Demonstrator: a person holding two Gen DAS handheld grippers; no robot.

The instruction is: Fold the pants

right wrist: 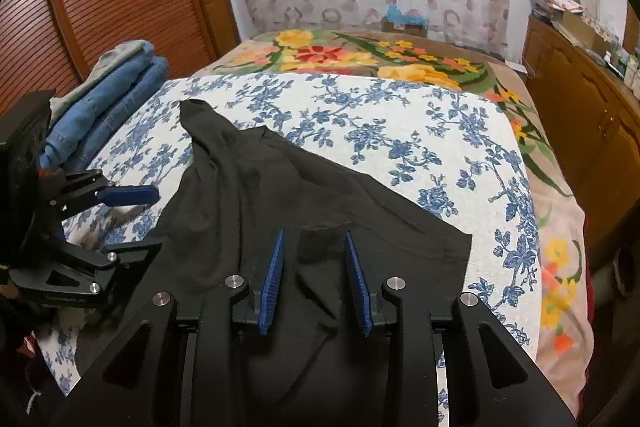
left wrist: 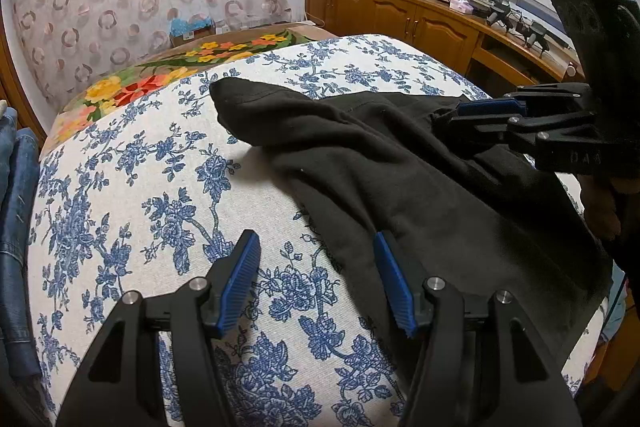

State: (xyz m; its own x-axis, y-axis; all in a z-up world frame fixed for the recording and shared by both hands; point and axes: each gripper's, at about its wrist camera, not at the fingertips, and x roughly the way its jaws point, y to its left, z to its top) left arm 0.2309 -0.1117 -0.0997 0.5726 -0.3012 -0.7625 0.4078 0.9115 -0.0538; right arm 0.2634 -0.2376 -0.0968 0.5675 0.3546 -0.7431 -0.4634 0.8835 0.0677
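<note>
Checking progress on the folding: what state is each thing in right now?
Black pants: partly folded, rumpled, lying on the bed.
Left gripper: open, empty, at the pants' edge.
Right gripper: open over the pants, gripping nothing.
Jeans: folded, stacked at the bedside.

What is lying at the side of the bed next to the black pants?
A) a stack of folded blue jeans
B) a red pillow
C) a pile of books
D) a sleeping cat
A: in the right wrist view, folded blue jeans sit stacked at the bed's left edge, just beyond the black pants spread on the flowered cover.
</note>
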